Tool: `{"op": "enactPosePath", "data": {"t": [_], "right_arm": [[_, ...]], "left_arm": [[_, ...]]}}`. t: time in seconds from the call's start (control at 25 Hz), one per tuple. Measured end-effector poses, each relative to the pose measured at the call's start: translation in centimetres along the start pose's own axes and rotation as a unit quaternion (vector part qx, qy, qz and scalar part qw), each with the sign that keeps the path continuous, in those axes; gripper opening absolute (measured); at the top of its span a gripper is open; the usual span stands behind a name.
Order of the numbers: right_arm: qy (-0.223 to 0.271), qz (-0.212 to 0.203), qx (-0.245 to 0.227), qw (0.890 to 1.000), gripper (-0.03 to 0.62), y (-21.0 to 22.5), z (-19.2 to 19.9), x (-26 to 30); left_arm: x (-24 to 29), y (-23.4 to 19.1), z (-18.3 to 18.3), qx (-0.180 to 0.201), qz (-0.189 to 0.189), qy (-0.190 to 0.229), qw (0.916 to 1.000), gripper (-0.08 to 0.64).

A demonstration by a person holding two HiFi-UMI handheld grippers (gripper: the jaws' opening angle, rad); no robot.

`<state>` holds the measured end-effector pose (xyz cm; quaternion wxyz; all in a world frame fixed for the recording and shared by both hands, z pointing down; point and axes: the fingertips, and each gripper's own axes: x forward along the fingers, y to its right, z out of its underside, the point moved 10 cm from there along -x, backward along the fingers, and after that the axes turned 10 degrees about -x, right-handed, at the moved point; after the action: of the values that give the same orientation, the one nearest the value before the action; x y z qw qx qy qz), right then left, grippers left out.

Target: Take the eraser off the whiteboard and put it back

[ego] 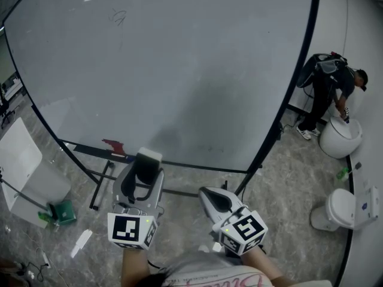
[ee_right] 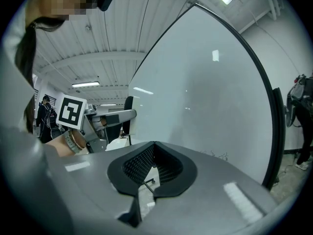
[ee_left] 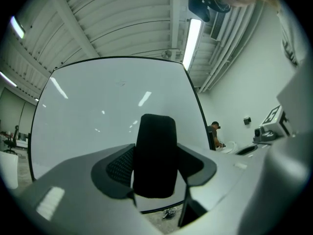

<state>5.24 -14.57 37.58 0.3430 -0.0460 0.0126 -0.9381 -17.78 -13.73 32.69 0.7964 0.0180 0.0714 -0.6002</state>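
Observation:
The eraser (ee_left: 155, 155) is a black felt block with a white back (ego: 149, 156), held upright between the jaws of my left gripper (ego: 144, 167). That gripper is shut on it, just in front of the lower edge of the big whiteboard (ego: 179, 70). The board fills the left gripper view (ee_left: 112, 102) behind the eraser, and I cannot tell if the felt touches it. My right gripper (ego: 207, 192) hangs lower and to the right, shut, its pads (ee_right: 149, 164) pressed together with nothing between them. The whiteboard (ee_right: 210, 97) stands to its right.
A red item (ego: 113, 143) lies on the board's tray ledge (ego: 90, 150). The board's stand legs (ego: 102, 187) cross the floor below. A person (ego: 328, 91) bends over a white round object (ego: 340, 137) at far right. A green thing (ego: 60, 212) lies on the floor at left.

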Motion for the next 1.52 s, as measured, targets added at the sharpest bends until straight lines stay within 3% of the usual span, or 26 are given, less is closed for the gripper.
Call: {"op": "enactPosePath", "data": {"t": [0.24,0.52,0.8,1.52], "right_arm": [[-0.002,0.0,-0.004,1.0,0.002,0.5,-0.1,0.0],[0.006,0.012,-0.003,1.0,0.002,1.2,-0.4,0.0],[0.004,0.021,-0.002,1.0,0.002,1.9,-0.1,0.0],[-0.002,0.025,0.004,1.0,0.002,2.9,0.4,0.4]], "left_arm": [[3.6,-0.4,-2.3,0.05,-0.015,0.02,0.9984,0.252],[8.4,-2.3,-5.2,0.073,-0.033,0.043,0.9959,0.252],[13.0,-3.2,-7.0,0.09,-0.04,0.037,0.9944,0.252],[19.6,-2.3,-7.0,0.076,-0.033,0.009,0.9965,0.256]]}}
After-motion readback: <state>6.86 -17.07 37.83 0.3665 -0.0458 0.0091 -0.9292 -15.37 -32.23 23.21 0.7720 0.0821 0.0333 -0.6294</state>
